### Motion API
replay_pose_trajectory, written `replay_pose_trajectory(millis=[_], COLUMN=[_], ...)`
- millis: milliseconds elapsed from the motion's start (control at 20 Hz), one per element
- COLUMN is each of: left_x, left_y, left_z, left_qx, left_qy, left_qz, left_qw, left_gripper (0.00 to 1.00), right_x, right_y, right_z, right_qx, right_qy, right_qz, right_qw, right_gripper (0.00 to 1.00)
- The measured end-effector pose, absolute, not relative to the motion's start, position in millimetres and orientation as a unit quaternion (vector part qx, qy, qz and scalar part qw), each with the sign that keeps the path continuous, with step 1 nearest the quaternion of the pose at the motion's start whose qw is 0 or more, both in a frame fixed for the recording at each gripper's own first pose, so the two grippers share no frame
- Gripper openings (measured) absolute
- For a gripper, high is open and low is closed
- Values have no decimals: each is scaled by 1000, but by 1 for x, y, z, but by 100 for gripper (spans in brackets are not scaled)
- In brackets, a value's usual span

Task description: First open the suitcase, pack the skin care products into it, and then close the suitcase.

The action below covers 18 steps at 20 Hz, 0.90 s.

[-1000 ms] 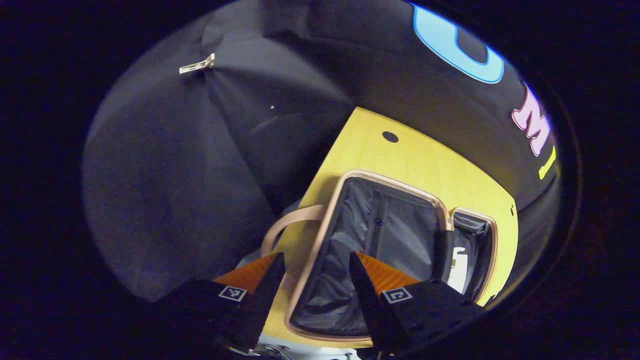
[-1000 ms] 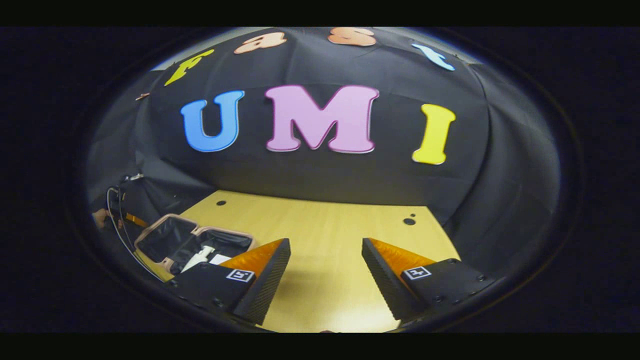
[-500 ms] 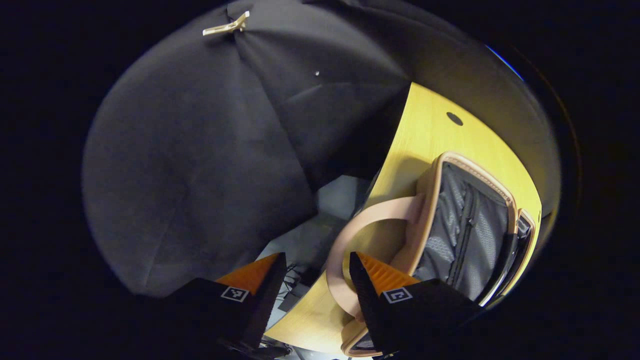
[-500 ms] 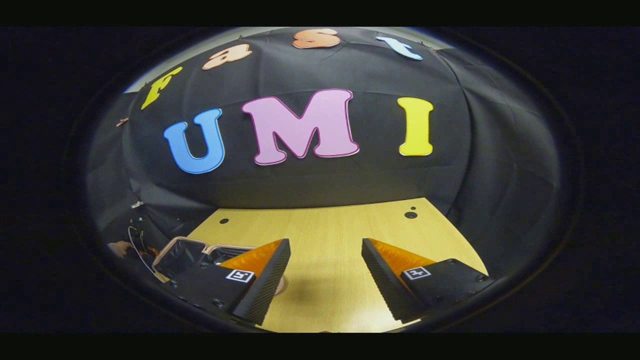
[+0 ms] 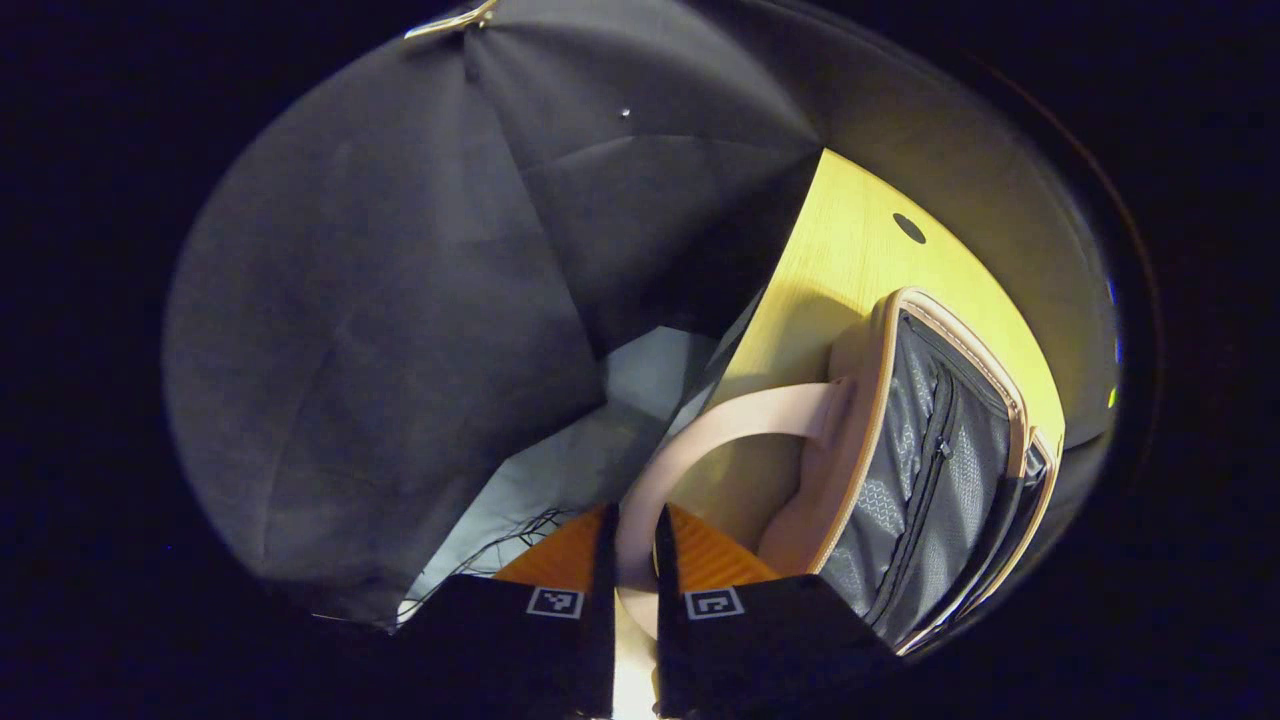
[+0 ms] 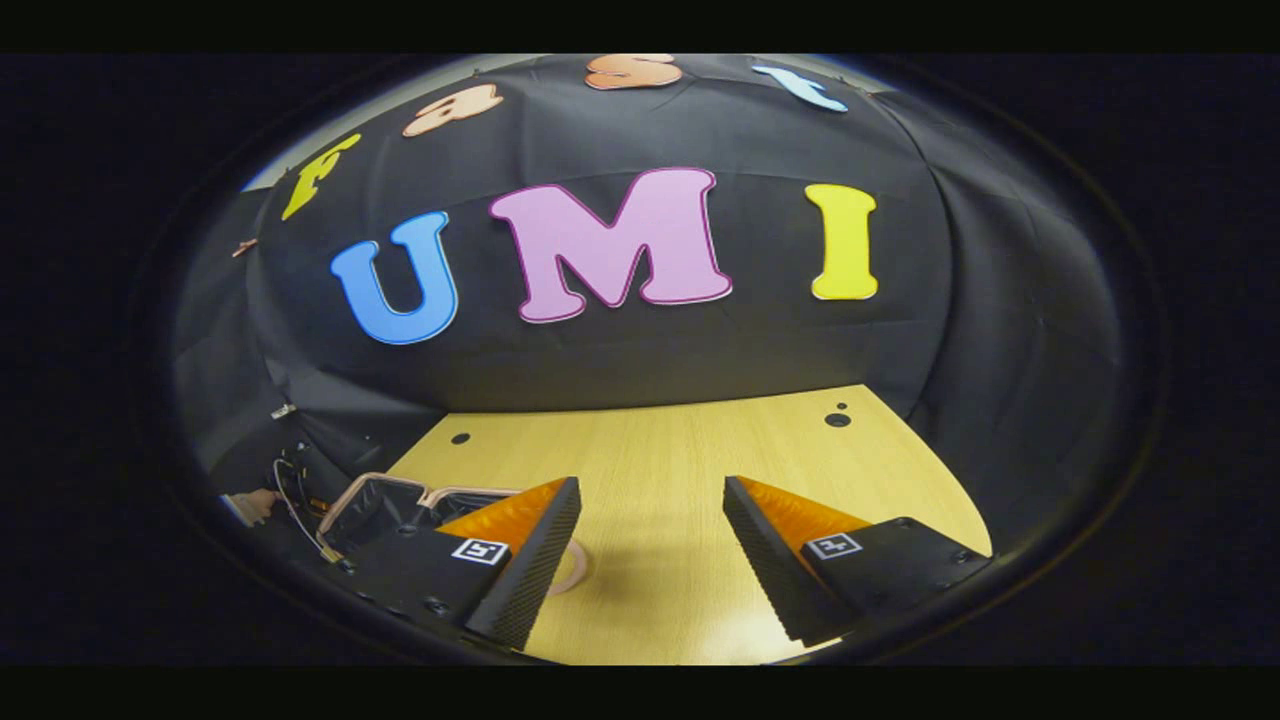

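In the left gripper view, black cloth (image 5: 380, 300) is recorded across the left and centre of the scene, with a pale floor (image 5: 590, 470) and loose cables (image 5: 500, 530) visible below its hem. The left gripper (image 5: 632, 600) is seen at the bottom centre; its fingers (image 5: 604, 560) are drawn nearly together and are clamped on the pink handle (image 5: 720, 430) of the suitcase (image 5: 930, 470), the strap passing through the narrow gap between them. The handle is observed arching from the fingers up to the side of the case. To the right, the suitcase is found lying open on the table (image 5: 850, 250), its pink rim framing a dark lining with a zip (image 5: 935, 450). Its contents cannot be made out. In the right gripper view, a hand (image 6: 255, 503) is noted at the far left edge beside the open suitcase (image 6: 385, 500), which is set at the near left corner of the table (image 6: 660, 470). The right gripper (image 6: 650, 545) is recorded over bare table surface, well apart from the case, with its fingers (image 6: 545, 550) held wide apart and nothing between them. Small round holes (image 6: 836, 420) are noted at the far right of the table.
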<state>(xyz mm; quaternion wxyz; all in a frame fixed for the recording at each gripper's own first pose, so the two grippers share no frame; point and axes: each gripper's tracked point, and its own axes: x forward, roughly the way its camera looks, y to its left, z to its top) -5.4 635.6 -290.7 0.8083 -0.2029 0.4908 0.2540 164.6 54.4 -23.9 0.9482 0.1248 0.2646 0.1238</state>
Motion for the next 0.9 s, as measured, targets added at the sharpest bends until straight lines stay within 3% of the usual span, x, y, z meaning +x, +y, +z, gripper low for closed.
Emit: replay_pose_trajectory(millis=[200,250,500,900], left_x=[4,5,8,20], left_y=[629,624,589,467], left_z=[-242,-227,-151,-23], left_qx=[-196,-195,-126,-138], left_qy=[452,444,409,324], left_qz=[238,230,193,91], left_qw=[837,844,883,932], left_gripper=[11,15,11,8], right_x=[160,160,155,138], right_y=[45,43,47,62], right_z=[-22,-22,-22,-16], right_qx=[124,122,136,140], right_qy=[262,260,258,246], right_qz=[118,117,129,170], right_qw=[950,951,948,944], right_gripper=[92,92,92,92])
